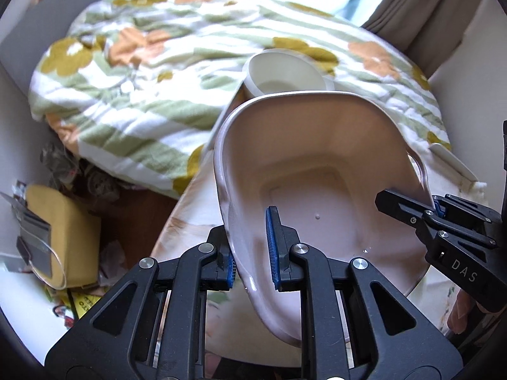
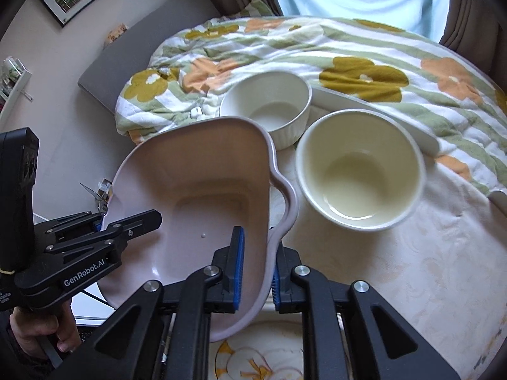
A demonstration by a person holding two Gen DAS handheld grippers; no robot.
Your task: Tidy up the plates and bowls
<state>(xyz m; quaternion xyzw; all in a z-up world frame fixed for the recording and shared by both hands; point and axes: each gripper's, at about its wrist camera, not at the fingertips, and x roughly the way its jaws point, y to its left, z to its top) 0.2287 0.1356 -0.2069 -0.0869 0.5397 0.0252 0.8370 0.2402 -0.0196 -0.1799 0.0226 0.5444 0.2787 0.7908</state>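
Two grippers are pinching one pale pink baking dish (image 1: 317,171) by opposite walls, holding it tilted above the table (image 2: 427,269) with its hollow facing the cameras and its long axis running away toward the floral blanket (image 2: 348,60). Left gripper (image 1: 253,253) is clamping the left wall between blue pads; right gripper (image 2: 256,269) is clamping the right wall beside the looped handle (image 2: 285,196). Only the right view is showing the cream bowl (image 2: 359,169) and the white ribbed bowl (image 2: 266,107) fully, both near the table's far edge — the left view is catching just the ribbed bowl's rim behind the dish. A hand (image 2: 41,335) is gripping the left tool's handle, both tools pointing steeply downward.
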